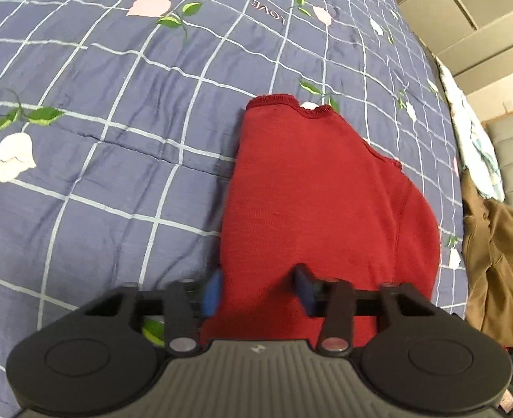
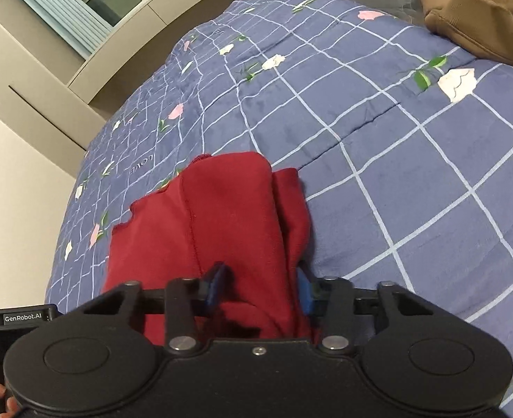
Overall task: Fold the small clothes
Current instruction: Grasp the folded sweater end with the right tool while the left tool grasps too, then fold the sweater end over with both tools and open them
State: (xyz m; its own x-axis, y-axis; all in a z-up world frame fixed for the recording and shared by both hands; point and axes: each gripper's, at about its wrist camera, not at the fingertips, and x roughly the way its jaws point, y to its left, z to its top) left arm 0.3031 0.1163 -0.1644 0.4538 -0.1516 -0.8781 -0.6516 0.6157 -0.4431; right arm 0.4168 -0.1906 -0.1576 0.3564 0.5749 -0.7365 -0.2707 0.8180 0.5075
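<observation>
Red garment [image 1: 312, 188], partly folded, lies on a bed covered by a blue checked quilt [image 1: 99, 146] printed with flowers. Brown clothing [image 1: 497, 264] is heaped near the quilt's edge, apart from it. Left tool [image 1: 258, 289] is clamped on the garment's near edge, cloth bunched between the blue pads. Right tool [image 2: 261, 287] likewise pinches a fold of the same garment.

Bed [image 1: 99, 181]: covered by a blue quilt with a pale grid, printed roses and green leaves. Lying on it: one red garment [image 1: 312, 202], partly folded, its near edge between the fingers [image 1: 213, 292] of both grippers; one brown garment [image 1: 500, 261], crumpled, well right of the fingers; one pale patterned cloth [image 1: 476, 139] beyond it at the bed's edge.
</observation>
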